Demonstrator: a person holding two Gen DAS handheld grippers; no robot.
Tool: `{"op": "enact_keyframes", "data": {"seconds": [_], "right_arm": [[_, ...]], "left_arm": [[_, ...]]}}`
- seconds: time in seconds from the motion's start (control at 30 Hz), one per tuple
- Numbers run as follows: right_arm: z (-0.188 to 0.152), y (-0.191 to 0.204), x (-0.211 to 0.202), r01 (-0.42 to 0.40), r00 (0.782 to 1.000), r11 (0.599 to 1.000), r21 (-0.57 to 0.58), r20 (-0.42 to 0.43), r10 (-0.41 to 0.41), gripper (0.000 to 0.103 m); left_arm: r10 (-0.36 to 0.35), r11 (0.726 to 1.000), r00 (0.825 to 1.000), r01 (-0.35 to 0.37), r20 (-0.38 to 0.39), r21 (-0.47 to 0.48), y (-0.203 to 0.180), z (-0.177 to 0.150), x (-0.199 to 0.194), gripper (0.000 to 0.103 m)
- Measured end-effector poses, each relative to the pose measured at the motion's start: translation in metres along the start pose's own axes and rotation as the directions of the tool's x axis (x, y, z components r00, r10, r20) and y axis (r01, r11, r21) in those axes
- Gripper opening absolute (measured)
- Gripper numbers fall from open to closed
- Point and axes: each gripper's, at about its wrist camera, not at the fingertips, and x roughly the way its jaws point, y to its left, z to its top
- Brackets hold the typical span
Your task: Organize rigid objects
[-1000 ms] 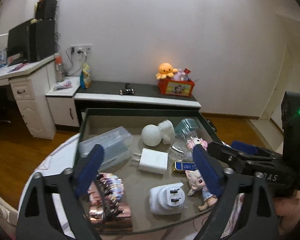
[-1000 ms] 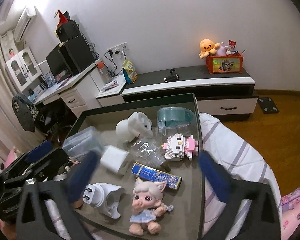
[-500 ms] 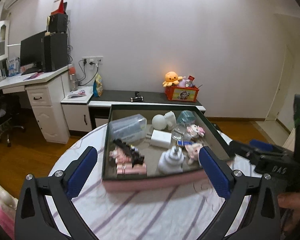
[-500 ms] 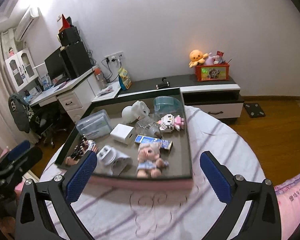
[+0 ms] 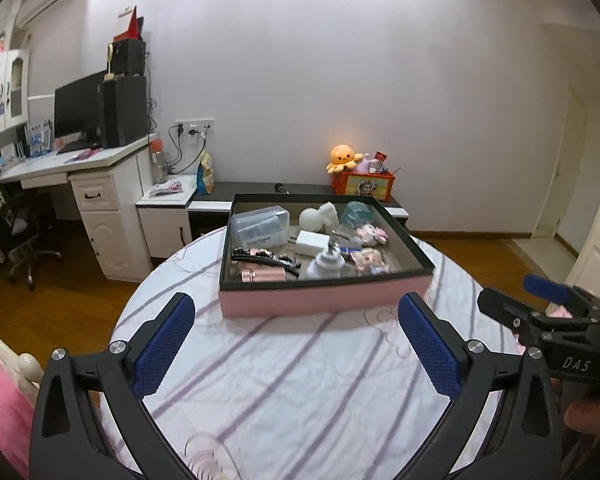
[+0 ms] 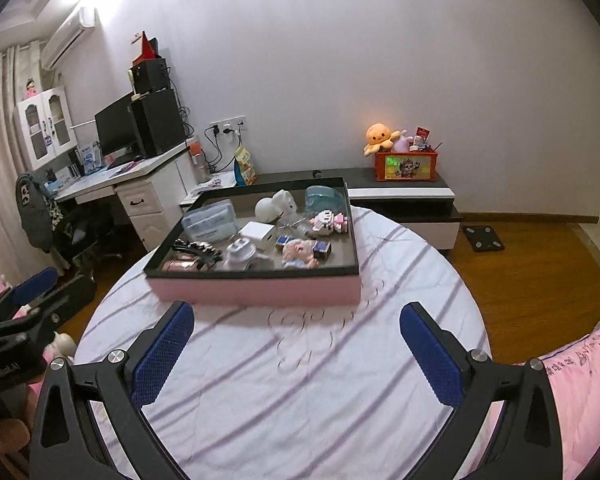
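Observation:
A pink box with a black rim (image 5: 324, 302) (image 6: 256, 292) stands at the far side of a round table with a striped cloth (image 5: 300, 380) (image 6: 300, 360). Inside lie a clear plastic case (image 5: 260, 226), a white charger (image 5: 311, 242), a white plug adapter (image 5: 326, 262), a doll figure (image 5: 368, 260) (image 6: 300, 254), a block figure (image 6: 328, 222), hair clips (image 5: 264, 258) and more. My left gripper (image 5: 296, 344) and right gripper (image 6: 296, 344) are both open and empty, held well back from the box above the cloth.
A white desk with a monitor (image 5: 80, 112) stands at left. A low dark cabinet carries an orange toy box (image 5: 362, 186) with a plush octopus (image 5: 344, 156). A pink bed edge (image 6: 580, 380) lies at right. A scale (image 6: 482, 238) lies on the wooden floor.
Both grippers have pulled back and up from just over the box to well behind it. The whole box and table now show. Nothing was picked up.

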Motion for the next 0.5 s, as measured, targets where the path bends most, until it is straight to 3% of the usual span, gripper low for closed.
{"op": "enact_keyframes", "data": {"seconds": [0.27, 0.5], "right_arm": [[-0.024, 0.016, -0.054, 0.041, 0.997, 0.999, -0.021, 0.063, -0.040, 0.103], [-0.038, 0.026, -0.076, 0.049, 0.996, 0.998, -0.046, 0.075, -0.046, 0.103]], "left_arm": [[0.019, 1.000, 0.999, -0.020, 0.044, 0.013, -0.011, -0.024, -0.053, 0.103], [0.036, 0.999, 0.996, -0.035, 0.084, -0.007, -0.014, -0.037, -0.087, 0.103]]}}
